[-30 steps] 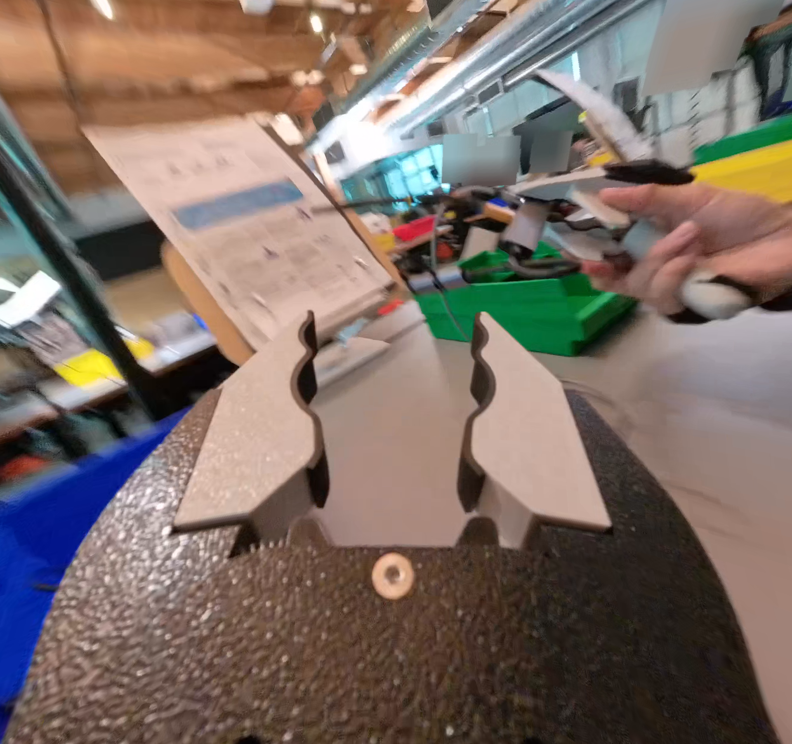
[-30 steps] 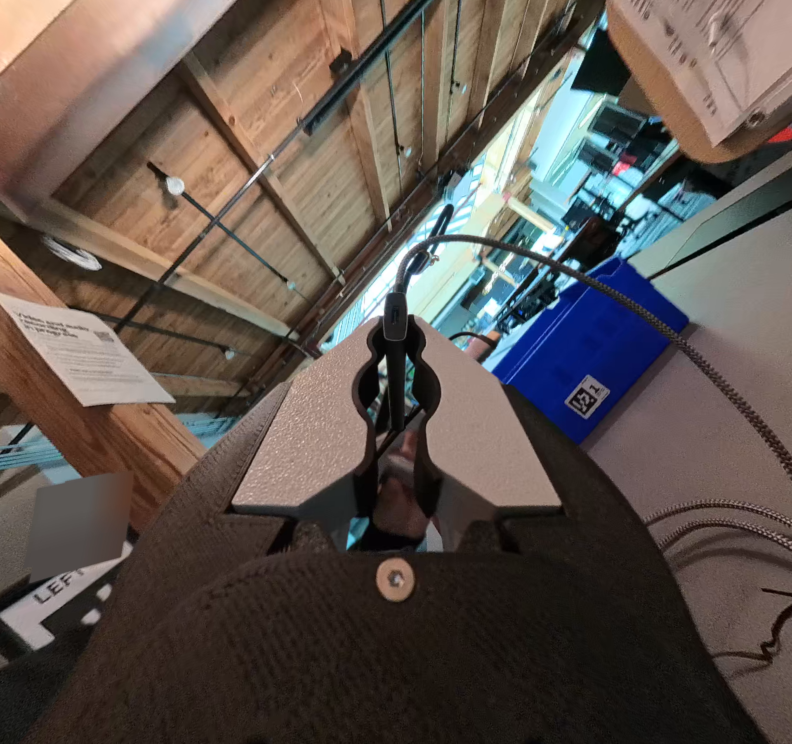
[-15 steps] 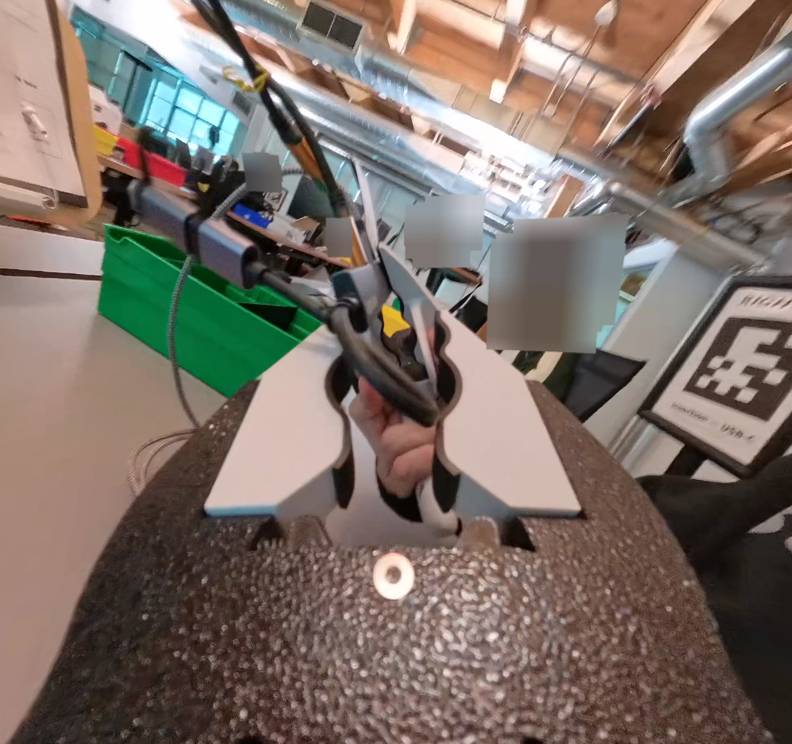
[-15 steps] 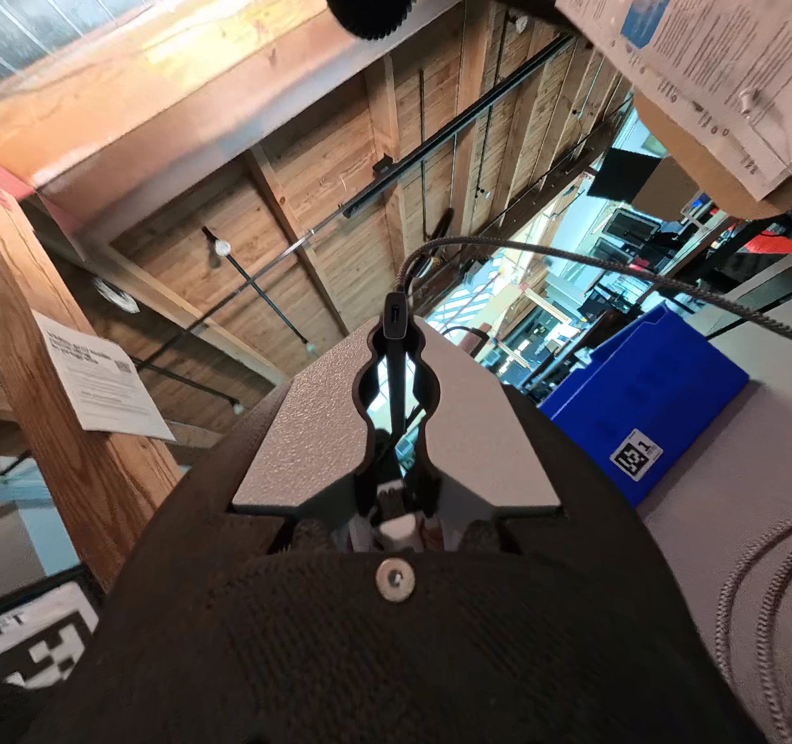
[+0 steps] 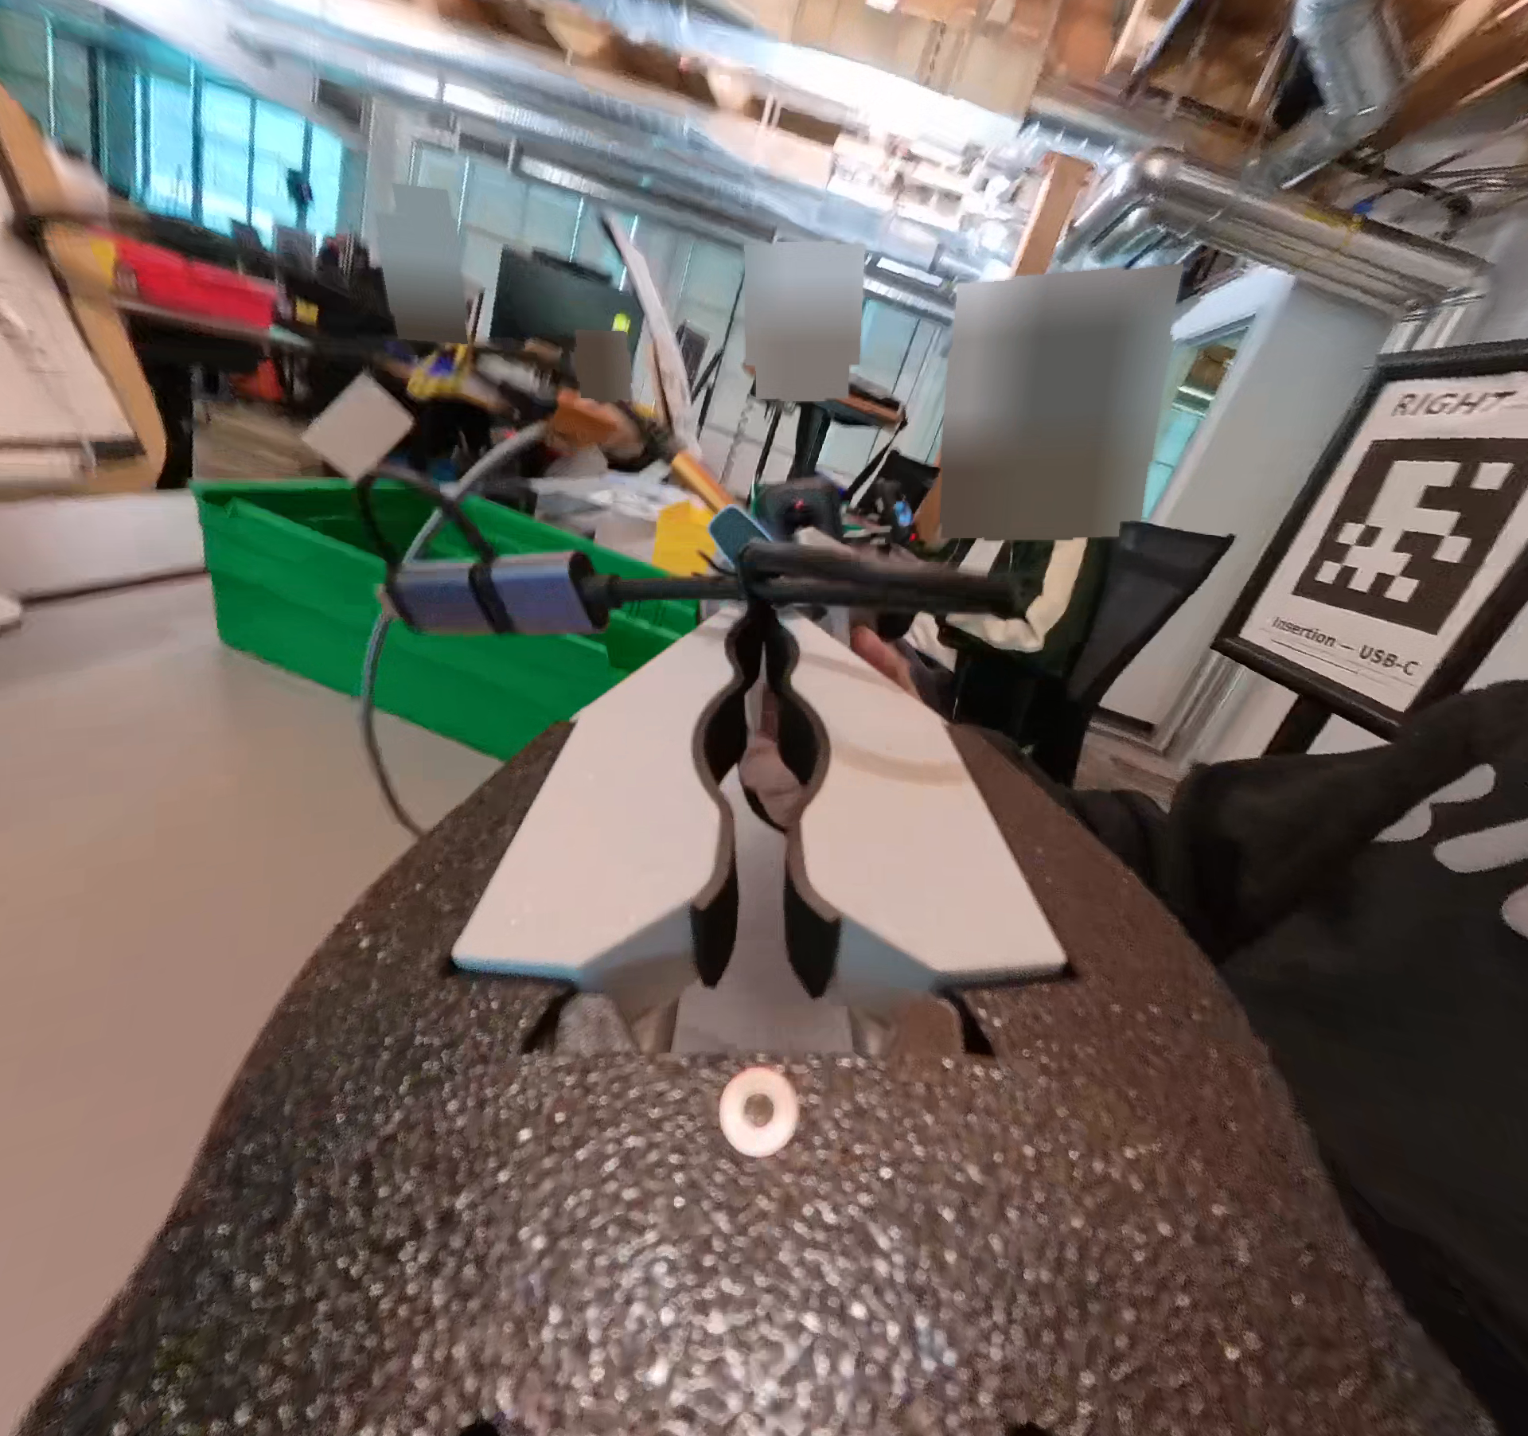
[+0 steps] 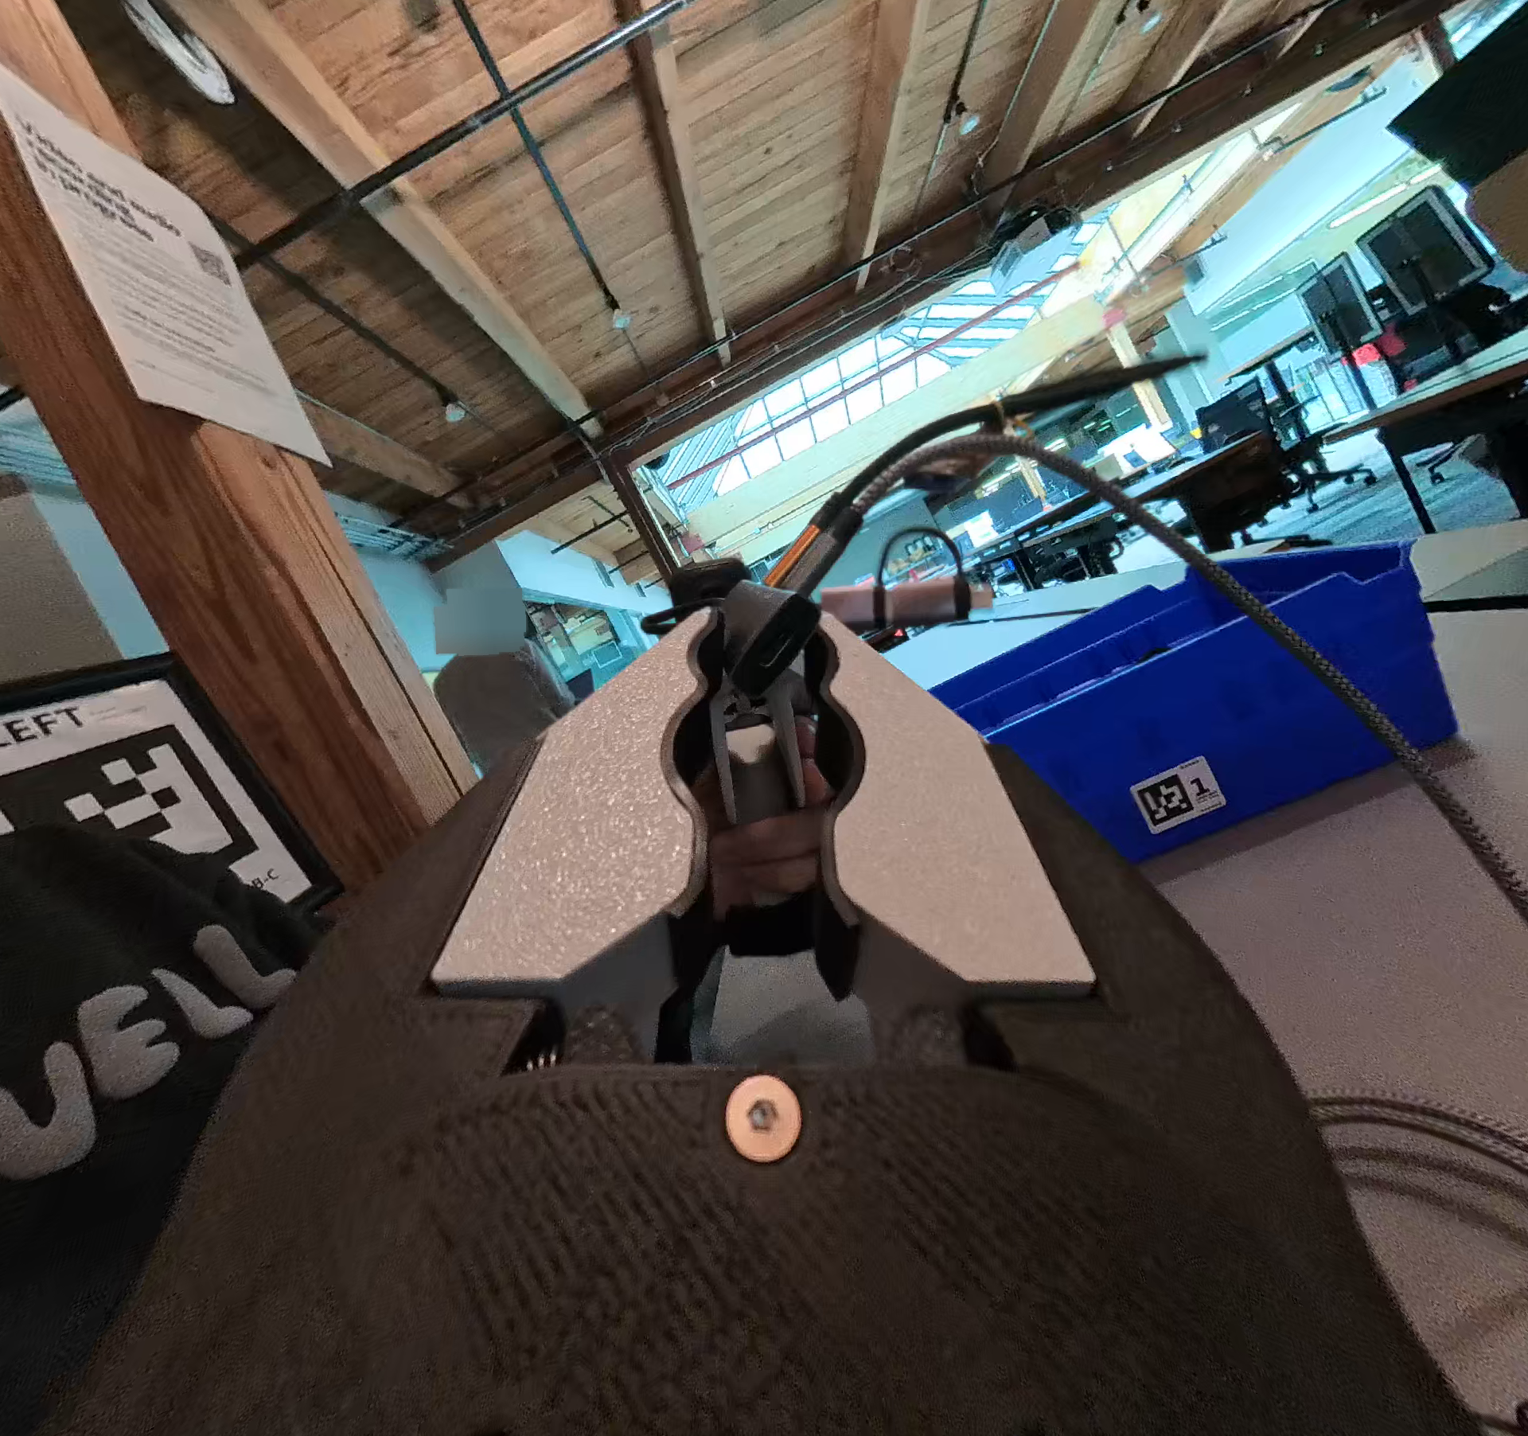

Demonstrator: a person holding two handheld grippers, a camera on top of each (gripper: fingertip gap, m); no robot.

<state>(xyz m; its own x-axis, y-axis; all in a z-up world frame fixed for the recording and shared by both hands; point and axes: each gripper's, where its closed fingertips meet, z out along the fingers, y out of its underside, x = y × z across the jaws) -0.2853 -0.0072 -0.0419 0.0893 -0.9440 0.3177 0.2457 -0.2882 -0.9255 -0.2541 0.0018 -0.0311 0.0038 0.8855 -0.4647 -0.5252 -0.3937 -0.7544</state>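
My left gripper (image 5: 756, 627) is shut on a thin black cable (image 5: 868, 592) that lies crosswise at its fingertips. The cable runs left into a grey-blue adapter (image 5: 496, 606), held in the air. A grey braided cable (image 5: 372, 702) hangs from the adapter towards the table. My right gripper (image 6: 765, 639) is shut on a black plug (image 6: 777, 623) with its open end facing the camera. A braided cable (image 6: 1157, 520) arches from it to the right. Through the gap between the right fingers I see the other gripper (image 6: 752, 768) and a hand (image 6: 761, 850) close behind.
A green bin (image 5: 331, 594) stands on the grey table (image 5: 165, 817) behind the adapter. A blue bin (image 6: 1199, 693) stands at the right. Framed marker boards (image 5: 1406, 536) (image 6: 107, 776), a wooden post (image 6: 207, 569) and a dark sleeve (image 5: 1323, 900) are near. Cable loops (image 6: 1422, 1148) lie on the table. Across from one pair of fingers to the other is roughly 4 cm.
My left gripper was open and empty; it swung right and closed on the black cable beside the adapter. My right gripper kept the plug and tilted down from the ceiling.
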